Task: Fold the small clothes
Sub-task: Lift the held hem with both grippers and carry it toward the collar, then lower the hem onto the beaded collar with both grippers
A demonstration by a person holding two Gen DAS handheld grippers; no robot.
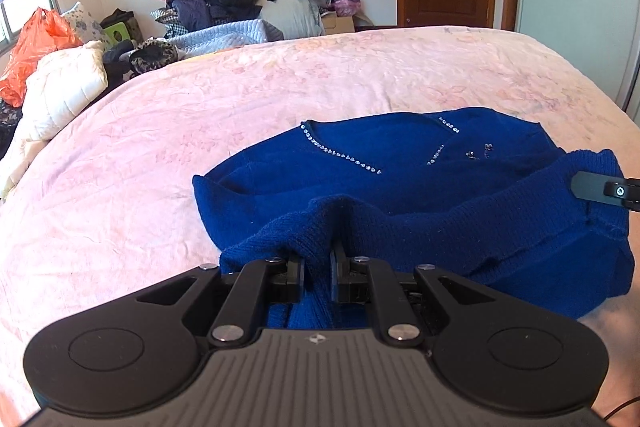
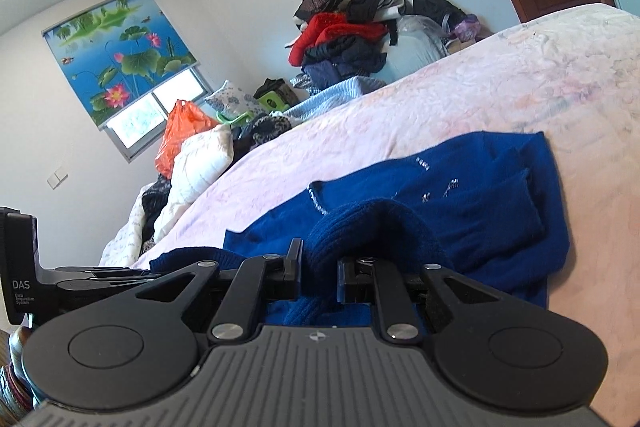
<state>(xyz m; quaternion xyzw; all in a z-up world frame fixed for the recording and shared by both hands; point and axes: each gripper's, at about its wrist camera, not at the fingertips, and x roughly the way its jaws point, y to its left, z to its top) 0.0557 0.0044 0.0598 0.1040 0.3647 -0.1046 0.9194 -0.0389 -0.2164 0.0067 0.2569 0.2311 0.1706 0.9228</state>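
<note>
Two grippers, the left gripper (image 1: 319,267) and right gripper (image 2: 318,267), each pinch the blue sweater's (image 1: 400,155) near edge on the pink bed (image 1: 200,115). Next, I think, carry that edge over toward the neck.

A bed (image 1: 280,87) with a pink floral cover; a blue knit sweater (image 1: 400,155) lies near its front edge.
</note>
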